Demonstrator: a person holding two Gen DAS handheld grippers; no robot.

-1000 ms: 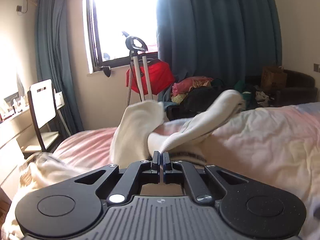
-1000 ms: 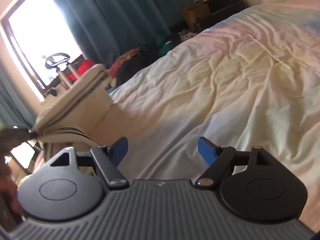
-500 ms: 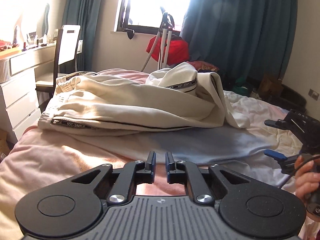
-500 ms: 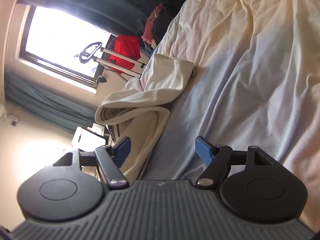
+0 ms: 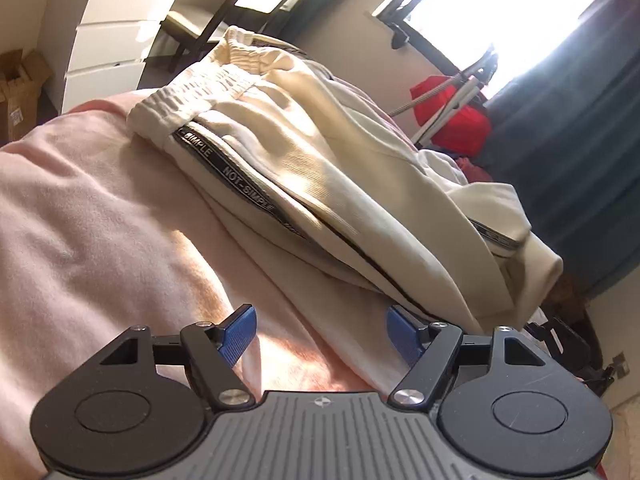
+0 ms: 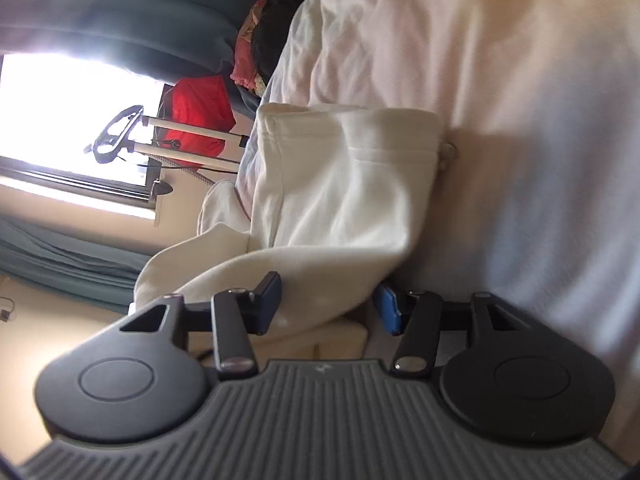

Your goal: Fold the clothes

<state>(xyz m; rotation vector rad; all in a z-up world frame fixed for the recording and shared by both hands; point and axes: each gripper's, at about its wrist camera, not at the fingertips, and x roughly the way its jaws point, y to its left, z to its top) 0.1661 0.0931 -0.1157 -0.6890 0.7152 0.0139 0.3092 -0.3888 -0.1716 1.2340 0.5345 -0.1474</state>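
Your left tool [image 5: 320, 330] is opening, its blue pads [image 5: 238, 334] spread wide over the pink blanket [image 5: 92, 220] with nothing between them. The cream trousers [image 5: 320, 168] lie just ahead of it, stretched along the bed, with the elastic waistband [image 5: 208, 84] at the far left end and a black side stripe [image 5: 240, 178] printed "NOT-SIMPLE" running down the leg. The near hem of the fabric reaches close to the right-hand pad of this tool.

Your right tool [image 6: 328, 304] is closing. A fold of the cream trousers [image 6: 340, 184] passes between its pads [image 6: 270, 300]; contact with the left-hand pad is visible, but the right-hand pad stands slightly clear of the cloth, so the grip is not yet complete. This view is rolled sideways.

Beyond the garment, the pale duvet [image 6: 500, 80] covers the rest of the bed. Farther out are a white drawer unit [image 5: 116, 32], a chair [image 5: 248, 4], a bright window [image 5: 508, 4], teal curtains [image 5: 580, 152], and a red bag [image 5: 452, 120] near a white-legged stand [image 6: 188, 140].
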